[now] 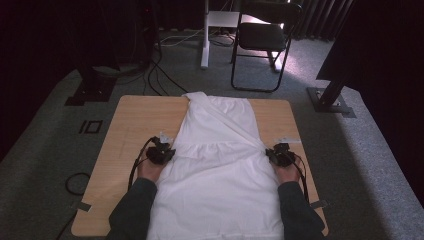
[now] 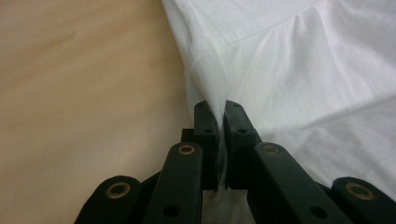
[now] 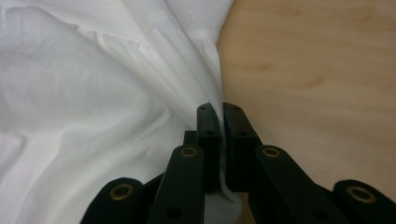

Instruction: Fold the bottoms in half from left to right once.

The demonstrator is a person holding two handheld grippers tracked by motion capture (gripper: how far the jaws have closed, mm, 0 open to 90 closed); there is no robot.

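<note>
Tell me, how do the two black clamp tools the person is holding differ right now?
The left gripper pinches the white garment at its left edge, with bare wooden table to its left; the right gripper pinches the opposite edge, with table to its right. Gathered pleats run close to the right gripper; cloth by the left is smoother. Both are shut on fabric, near the waist seam.

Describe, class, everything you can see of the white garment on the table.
The white garment looks like thin, soft cotton. It lies flat along the middle of the wooden table, narrower at the far end, with a gathered seam across its waist and a folded strip running diagonally over the upper part. Its near end reaches the table's near edge. At the waist, the left claw pinches its left edge and the right claw its right edge, puckering the cloth.
</note>
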